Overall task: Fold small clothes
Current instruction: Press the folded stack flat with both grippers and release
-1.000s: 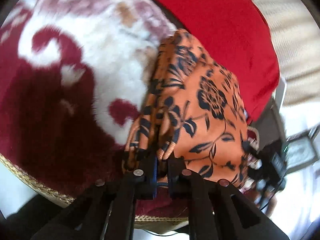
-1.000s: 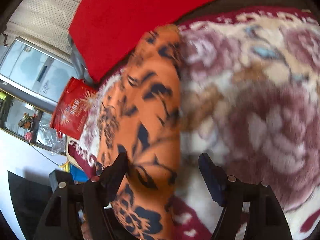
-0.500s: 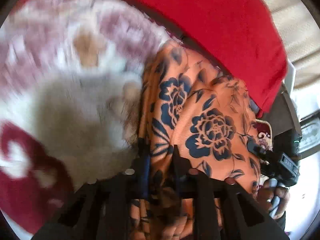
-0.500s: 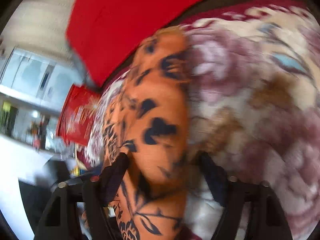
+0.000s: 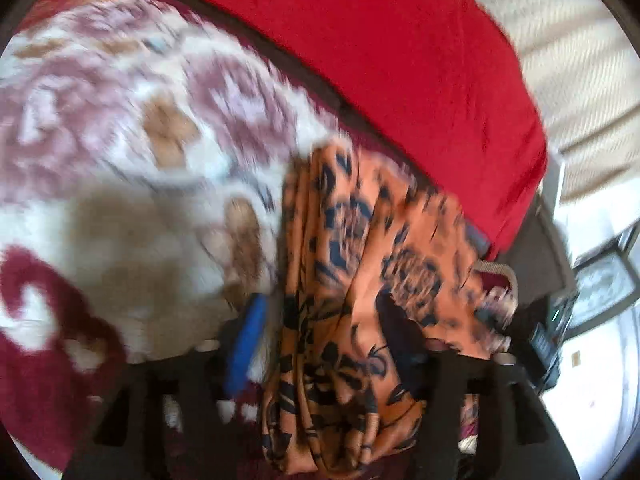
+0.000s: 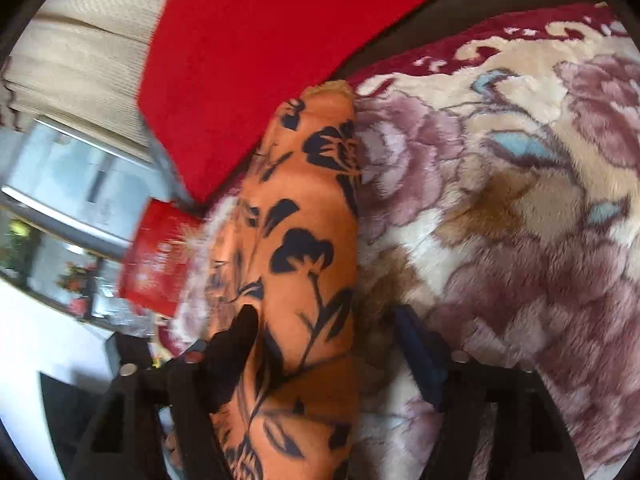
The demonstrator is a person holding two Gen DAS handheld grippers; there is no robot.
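An orange cloth with a dark floral print (image 5: 360, 280) lies bunched in folds on a plush floral blanket (image 5: 120, 160). My left gripper (image 5: 324, 336) is open, its fingers wide apart with the cloth lying between them. In the right wrist view the same cloth (image 6: 304, 240) runs as a long folded strip along the blanket (image 6: 520, 200). My right gripper (image 6: 324, 340) is open, its left finger resting on the cloth and its right finger on the blanket beside it.
A red cushion (image 5: 400, 60) lies behind the cloth; it also shows in the right wrist view (image 6: 260, 40). A red packet (image 6: 156, 256) sits past the blanket's edge at the left. A dark device (image 5: 552, 332) is at the right.
My left gripper was shut on the orange cloth and has opened wide, letting the cloth go. The right gripper stays open and has shifted slightly along the cloth.
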